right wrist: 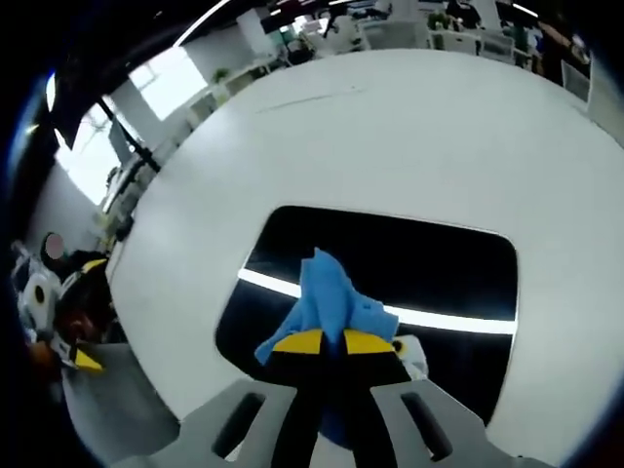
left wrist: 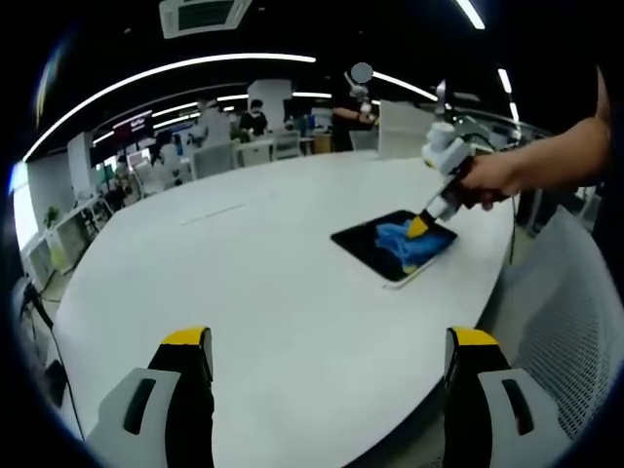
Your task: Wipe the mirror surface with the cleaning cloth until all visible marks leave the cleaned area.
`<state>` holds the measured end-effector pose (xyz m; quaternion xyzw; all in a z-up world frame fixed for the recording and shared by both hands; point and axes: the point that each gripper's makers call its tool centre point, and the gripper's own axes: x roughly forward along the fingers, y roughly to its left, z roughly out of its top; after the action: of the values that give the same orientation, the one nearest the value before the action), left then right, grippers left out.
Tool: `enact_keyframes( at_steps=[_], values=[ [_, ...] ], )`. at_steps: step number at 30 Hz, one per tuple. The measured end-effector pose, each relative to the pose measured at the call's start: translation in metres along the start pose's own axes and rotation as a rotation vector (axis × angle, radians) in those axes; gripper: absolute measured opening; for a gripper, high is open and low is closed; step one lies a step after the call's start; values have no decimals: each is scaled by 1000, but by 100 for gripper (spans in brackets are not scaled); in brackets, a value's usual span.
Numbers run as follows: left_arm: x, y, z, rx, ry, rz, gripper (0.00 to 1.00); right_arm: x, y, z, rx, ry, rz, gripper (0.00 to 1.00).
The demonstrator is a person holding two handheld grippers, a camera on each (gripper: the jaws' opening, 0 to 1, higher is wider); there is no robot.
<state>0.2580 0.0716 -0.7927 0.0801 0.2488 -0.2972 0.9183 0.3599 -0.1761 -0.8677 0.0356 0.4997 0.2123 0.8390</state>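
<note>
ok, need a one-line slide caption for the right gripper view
Right tongs shut on blue cleaning cloth, pressing it onto the dark mirror lying flat on the white table.

We can read no text, label, brand or number anywhere in either view; a reddish sign (left wrist: 133,124) on the far office wall is too blurred for us to make out.
</note>
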Motion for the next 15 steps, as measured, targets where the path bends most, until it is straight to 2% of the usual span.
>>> enact_keyframes(
  at_steps=[15],
  values=[
    [0,1,0,-3,-4,6,99,12,-11,26,-1,-1,-9,1]
  ],
)
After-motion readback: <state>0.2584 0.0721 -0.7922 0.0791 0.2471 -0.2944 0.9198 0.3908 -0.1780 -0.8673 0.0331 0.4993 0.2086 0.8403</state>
